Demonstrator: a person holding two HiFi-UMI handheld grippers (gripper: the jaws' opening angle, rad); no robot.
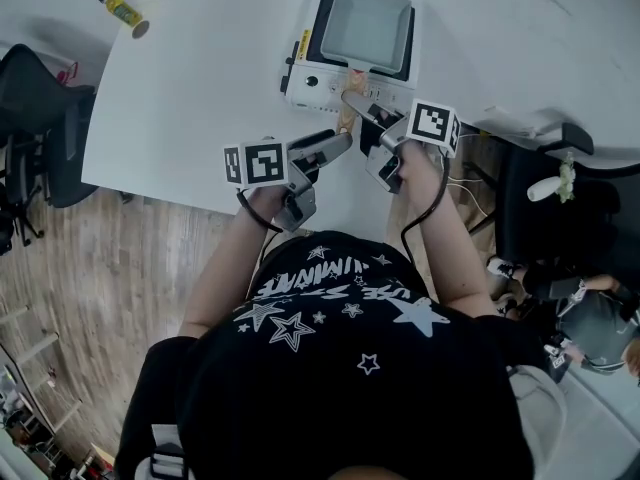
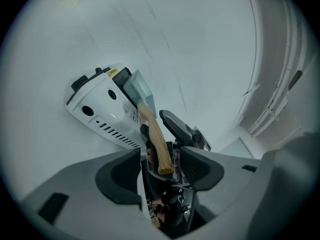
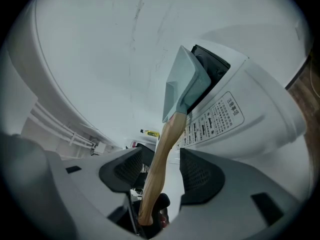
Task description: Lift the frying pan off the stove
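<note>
A square grey frying pan (image 1: 365, 26) sits on a white portable stove (image 1: 305, 73) at the far side of the white table (image 1: 190, 98). Its wooden handle (image 1: 349, 105) points toward me. My left gripper (image 1: 338, 144) comes in from the left and my right gripper (image 1: 378, 120) from the right, and both meet at the handle. In the left gripper view the handle's end (image 2: 159, 149) lies between the open jaws of the left gripper (image 2: 162, 171), clear of both pads. In the right gripper view the handle (image 3: 159, 164) runs between the right gripper's (image 3: 161, 175) open jaws, with a gap on each side.
A small yellow bottle (image 1: 122, 8) lies at the table's far left corner. Black office chairs stand to the left (image 1: 40, 118) and to the right (image 1: 560, 198) of the table. The table's near edge runs just below my grippers, with wooden floor beneath.
</note>
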